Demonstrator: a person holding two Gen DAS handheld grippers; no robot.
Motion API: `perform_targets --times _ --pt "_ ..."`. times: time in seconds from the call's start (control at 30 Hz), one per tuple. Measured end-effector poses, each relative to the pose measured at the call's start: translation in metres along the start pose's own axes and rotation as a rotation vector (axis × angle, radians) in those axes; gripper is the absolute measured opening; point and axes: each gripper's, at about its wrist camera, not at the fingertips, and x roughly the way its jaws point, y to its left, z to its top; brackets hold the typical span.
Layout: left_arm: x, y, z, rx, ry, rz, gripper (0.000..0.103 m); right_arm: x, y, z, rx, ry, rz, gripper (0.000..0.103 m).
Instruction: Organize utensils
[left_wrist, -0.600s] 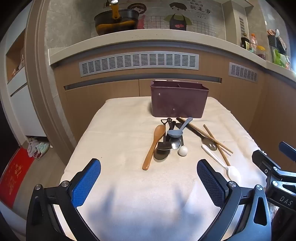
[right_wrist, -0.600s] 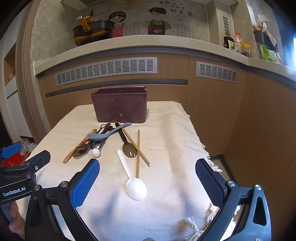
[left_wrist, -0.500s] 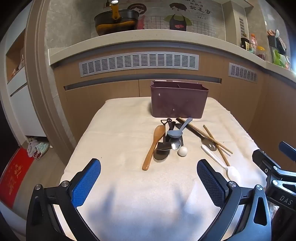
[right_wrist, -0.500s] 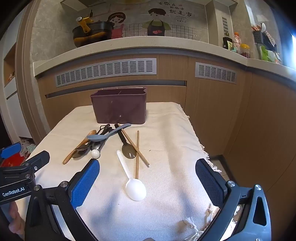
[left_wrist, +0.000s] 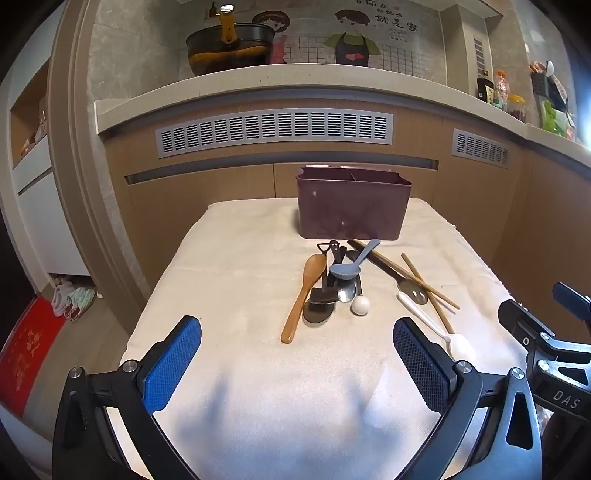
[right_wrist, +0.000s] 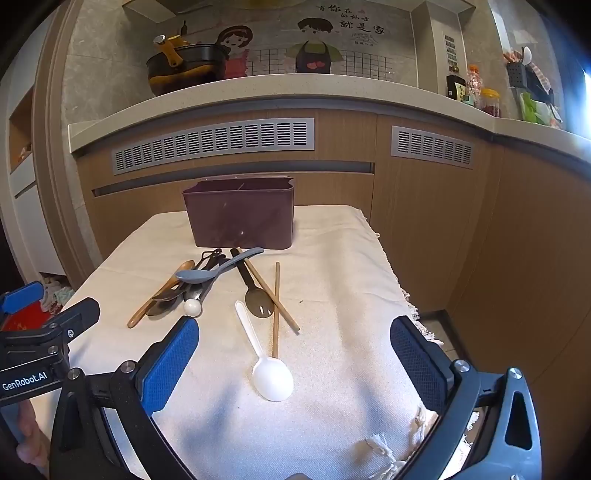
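A maroon utensil caddy (left_wrist: 354, 206) (right_wrist: 242, 218) stands at the back of the cloth-covered table (left_wrist: 240, 266). In front of it lies a pile: a wooden spoon (left_wrist: 303, 295), a grey-blue spoon (left_wrist: 351, 266) (right_wrist: 216, 271), dark metal utensils (left_wrist: 323, 295), a white ball-ended piece (left_wrist: 360, 305), a black slotted spoon (right_wrist: 255, 291), two wooden chopsticks (right_wrist: 275, 306) and a white plastic spoon (right_wrist: 266, 362) (left_wrist: 443, 334). My left gripper (left_wrist: 295, 365) is open and empty, short of the pile. My right gripper (right_wrist: 295, 365) is open and empty, the white spoon's bowl between its fingers.
The table's right edge with cloth fringe (right_wrist: 410, 306) drops to the floor. A wooden counter front with vents (left_wrist: 273, 129) stands behind the table. A pot (left_wrist: 231, 46) sits on the counter ledge. Rags (left_wrist: 70, 299) lie on the floor at left.
The right gripper has drifted slightly forward and left; the white spoon sits a little closer between its fingers. The left gripper has barely moved.
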Motion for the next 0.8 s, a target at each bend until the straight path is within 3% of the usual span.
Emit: perform_targets --times 0.8 --pt "-0.0032 -0.0026 0.0050 0.007 -0.004 -0.004 0.103 0.0010 -0.0002 -0.0011 0.001 -0.003 0.002 0.103"
